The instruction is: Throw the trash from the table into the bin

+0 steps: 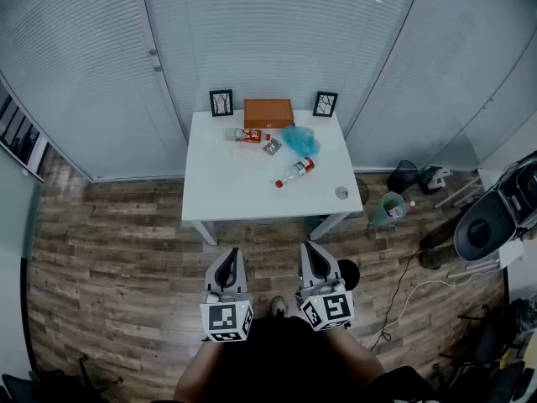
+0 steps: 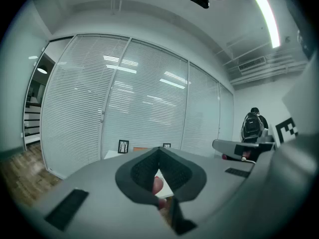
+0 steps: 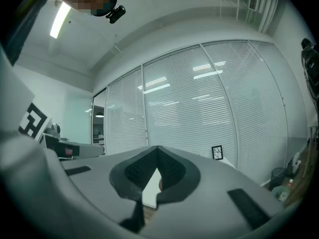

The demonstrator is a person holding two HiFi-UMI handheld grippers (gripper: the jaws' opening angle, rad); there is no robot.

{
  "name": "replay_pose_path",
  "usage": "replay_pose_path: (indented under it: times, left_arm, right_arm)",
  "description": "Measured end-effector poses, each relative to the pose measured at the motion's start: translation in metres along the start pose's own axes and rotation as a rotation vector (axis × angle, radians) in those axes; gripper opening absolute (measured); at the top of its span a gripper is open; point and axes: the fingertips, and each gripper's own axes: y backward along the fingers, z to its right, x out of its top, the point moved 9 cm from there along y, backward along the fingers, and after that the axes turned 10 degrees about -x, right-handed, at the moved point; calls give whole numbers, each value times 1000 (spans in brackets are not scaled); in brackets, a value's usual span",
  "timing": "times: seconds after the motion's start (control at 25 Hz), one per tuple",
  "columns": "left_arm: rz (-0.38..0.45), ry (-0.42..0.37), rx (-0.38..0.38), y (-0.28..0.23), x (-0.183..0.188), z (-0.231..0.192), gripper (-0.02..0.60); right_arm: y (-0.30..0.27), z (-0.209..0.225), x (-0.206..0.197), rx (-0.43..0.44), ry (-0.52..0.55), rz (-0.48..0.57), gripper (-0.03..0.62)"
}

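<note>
Blue bag (image 1: 298,138) in head view only

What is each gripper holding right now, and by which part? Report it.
Nothing is held. The left gripper and the right gripper both have their fingers shut on nothing, short of the table.

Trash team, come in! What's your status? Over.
Left gripper and right gripper shut, empty, back from the table. Bottle, blue bag, wrapper lying on it, untouched. Green bin on the floor, right of table. Nothing in the way.
</note>
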Motion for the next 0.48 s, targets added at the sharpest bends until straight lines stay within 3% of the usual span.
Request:
replay_pose_path:
  times: [0.48]
  left_arm:
    - [-15, 4, -5, -15, -8, 9, -2]
  right_arm:
    - [-4, 16, -4, -7, -29, 17, 3]
